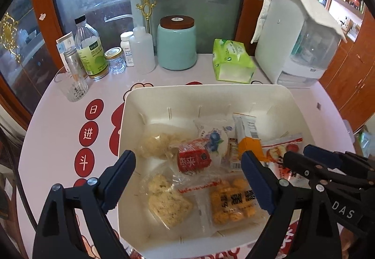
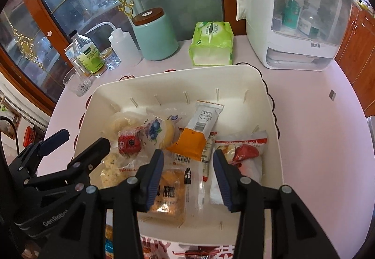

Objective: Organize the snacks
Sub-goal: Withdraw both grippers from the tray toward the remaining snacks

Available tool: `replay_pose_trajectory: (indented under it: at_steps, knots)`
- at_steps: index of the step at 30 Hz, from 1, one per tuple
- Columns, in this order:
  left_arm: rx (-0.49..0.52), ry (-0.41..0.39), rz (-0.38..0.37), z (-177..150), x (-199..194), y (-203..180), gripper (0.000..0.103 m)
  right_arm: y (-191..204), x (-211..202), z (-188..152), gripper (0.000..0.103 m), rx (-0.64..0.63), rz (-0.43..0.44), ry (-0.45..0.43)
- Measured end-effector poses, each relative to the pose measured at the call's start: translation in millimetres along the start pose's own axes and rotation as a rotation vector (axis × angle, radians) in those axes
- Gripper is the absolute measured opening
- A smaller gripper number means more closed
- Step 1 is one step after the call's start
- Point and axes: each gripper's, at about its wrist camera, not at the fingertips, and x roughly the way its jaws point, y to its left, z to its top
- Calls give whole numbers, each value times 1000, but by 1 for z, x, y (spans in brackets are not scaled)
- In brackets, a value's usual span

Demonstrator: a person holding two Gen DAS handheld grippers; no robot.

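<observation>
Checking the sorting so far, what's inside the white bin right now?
The white bin holds wrapped snacks: an orange-and-white packet, a blueberry pastry, a red pack, crumbly cakes, orange puffs. Anything beneath them is covered.

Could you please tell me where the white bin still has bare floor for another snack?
Free: the far right corner of the white bin, beyond the orange-and-white packet and the apple packet, and the thin strip along the far wall. Crowded: the left and near parts, with the blueberry cake, the red packet and the orange puffs.
</observation>
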Motion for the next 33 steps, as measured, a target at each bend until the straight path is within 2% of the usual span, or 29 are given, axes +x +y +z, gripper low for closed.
replay_pose_trajectory:
  at_steps: [8,16,24,33]
  knots:
    - [18,8,24,-9,-26,-5,91,0,-26,-13,44,-8,12,-17]
    - [52,-6,-9,-30,-71,-21,91,-7,-65,-33,44,-15,32,-50]
    - [23,-49,-37,-61,-114,-32,92,-15,-106,-74,48,-31,52,-75]
    - [9,-40,-33,-113,-127,-45,94,-30,-130,-126,49,-24,52,-85]
